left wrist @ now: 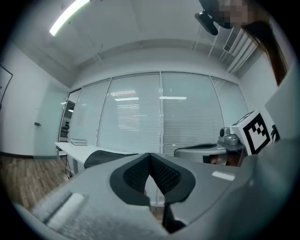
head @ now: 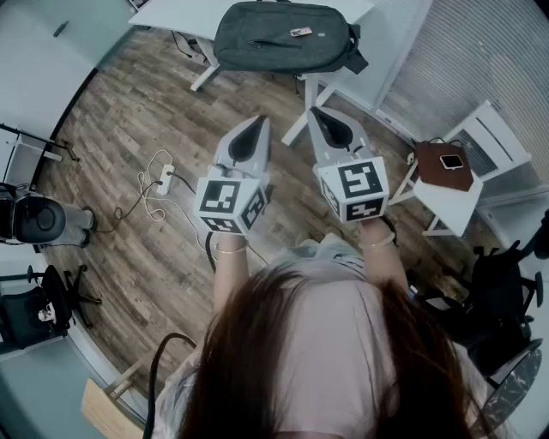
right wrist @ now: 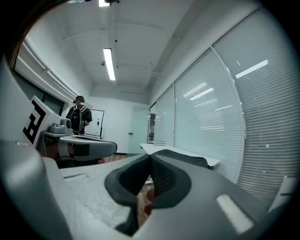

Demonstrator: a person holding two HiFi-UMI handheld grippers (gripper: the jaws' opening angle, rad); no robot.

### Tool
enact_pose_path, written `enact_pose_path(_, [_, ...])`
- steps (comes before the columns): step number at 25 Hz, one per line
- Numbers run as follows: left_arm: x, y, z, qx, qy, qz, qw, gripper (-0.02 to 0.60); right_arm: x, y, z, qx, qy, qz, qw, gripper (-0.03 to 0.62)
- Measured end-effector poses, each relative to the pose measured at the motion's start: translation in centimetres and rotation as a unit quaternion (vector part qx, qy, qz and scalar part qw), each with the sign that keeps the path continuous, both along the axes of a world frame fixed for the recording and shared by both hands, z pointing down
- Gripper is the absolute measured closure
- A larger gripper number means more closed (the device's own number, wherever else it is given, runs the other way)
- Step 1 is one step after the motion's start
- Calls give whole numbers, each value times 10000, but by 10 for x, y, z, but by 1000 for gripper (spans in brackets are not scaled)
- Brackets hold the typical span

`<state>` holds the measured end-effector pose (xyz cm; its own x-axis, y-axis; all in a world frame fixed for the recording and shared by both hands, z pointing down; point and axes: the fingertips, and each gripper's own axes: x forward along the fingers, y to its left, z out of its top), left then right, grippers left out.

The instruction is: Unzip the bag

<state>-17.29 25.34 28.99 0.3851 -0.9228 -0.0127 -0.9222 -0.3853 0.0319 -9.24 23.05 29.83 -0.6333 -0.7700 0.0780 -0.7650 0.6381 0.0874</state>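
The person's hair (head: 326, 343) filled the bottom of the head view, and just beyond it both tools were held level, side by side. The left tool (head: 257, 122) was clenched, its pads pressed together with nothing between them. The right tool (head: 316, 111) was likewise clenched and empty. Both pointed toward the bag (head: 283, 36) but were well apart from it. The dark grey bag lay flat on the white tabletop (head: 171, 15), with a small object (head: 300, 33) resting on top of it. Left of the bag, a power strip (head: 165, 178) lay with its cable on the wooden floor (head: 111, 111). Right of the bag, a smaller tabletop (head: 455, 206) carried a brown pad (head: 429, 171) and a phone (head: 452, 160).
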Motion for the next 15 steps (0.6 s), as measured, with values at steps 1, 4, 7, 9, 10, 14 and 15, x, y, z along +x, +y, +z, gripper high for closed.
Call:
enact_pose_path(1, [-3, -3, 1, -3, -12, -2, 10000, 572, -3, -2, 0, 11, 10, 14, 10000, 591])
enact_pose_path(4, [-10, -10, 2, -16, -30, 7, 10000, 572, -9, -7, -1, 32, -1, 34, 10000, 591])
enact_pose_path(7, [-9, -16, 1, -21, -46, 75, 10000, 572, -14, -10, -3, 50, -36, 11, 10000, 591])
enact_pose_path(9, [-8, -21, 2, -36, -55, 119, 9999, 572, -15, -15, -3, 48, -52, 11, 10000, 591])
enact_pose_path(10, [-8, -24, 3, -45, -48, 129, 9999, 572, -15, -18, -2, 35, -52, 16, 10000, 591])
enact_pose_path(14, [-7, -39, 9, -96, -36, 155, 9998, 572, -16, -34, 8, -66, 54, 22, 10000, 589])
enact_pose_path(15, [-6, -43, 11, -108, -40, 159, 9998, 572, -17, -38, 11, -102, 92, 13, 9999, 589])
